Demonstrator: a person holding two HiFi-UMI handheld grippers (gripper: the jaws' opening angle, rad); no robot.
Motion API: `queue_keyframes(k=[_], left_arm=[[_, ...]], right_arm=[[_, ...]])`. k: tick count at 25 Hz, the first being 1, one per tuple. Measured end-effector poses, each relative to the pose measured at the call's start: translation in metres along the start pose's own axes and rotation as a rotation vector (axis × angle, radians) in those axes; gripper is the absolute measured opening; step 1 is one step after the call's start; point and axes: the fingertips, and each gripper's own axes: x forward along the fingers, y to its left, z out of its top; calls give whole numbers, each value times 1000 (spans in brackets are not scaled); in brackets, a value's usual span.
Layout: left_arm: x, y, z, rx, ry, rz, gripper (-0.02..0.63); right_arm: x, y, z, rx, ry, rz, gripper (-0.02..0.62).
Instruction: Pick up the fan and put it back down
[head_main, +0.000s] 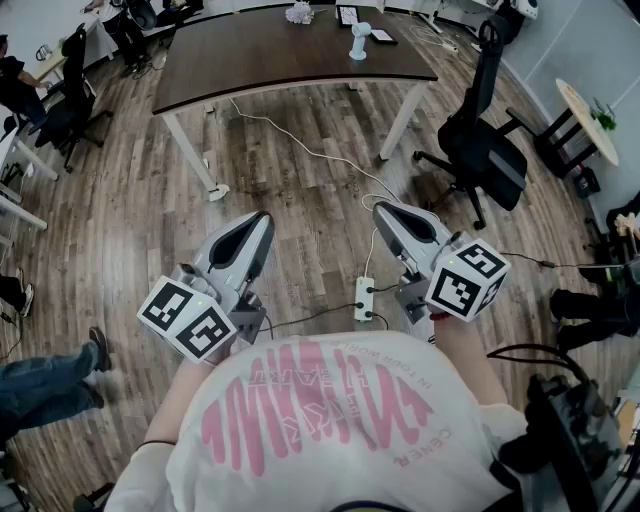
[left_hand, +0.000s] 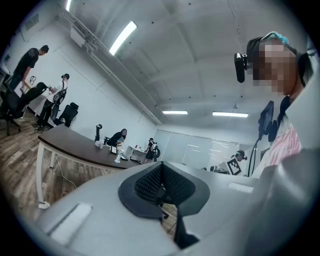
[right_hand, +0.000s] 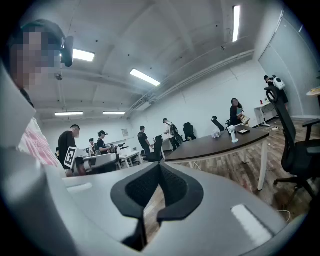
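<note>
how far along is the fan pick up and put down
Done: nothing shows it. The white fan stands on the dark table across the room. In hand: nothing; the left hand-held gripper and right hand-held gripper are shut and empty, well short of the table. Left: seemingly everything, reaching, lifting and setting it down.

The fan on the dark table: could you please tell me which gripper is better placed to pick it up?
Probably the right gripper: in the head view the fan stands more nearly ahead of it than of the left gripper. Both are shut, empty and far from the table.
</note>
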Motion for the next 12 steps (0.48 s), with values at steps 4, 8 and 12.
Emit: queue_keyframes(k=[4,8,12], left_arm=[[2,2,0,-2,1,-1,18],[3,3,0,-3,0,-4,18],[4,7,3,-9,2,-2,18]], right_arm=[[1,-1,0,19,-1,5,5],[3,-2,0,25,-3,7,5],[7,-3,2,30,3,5,5]])
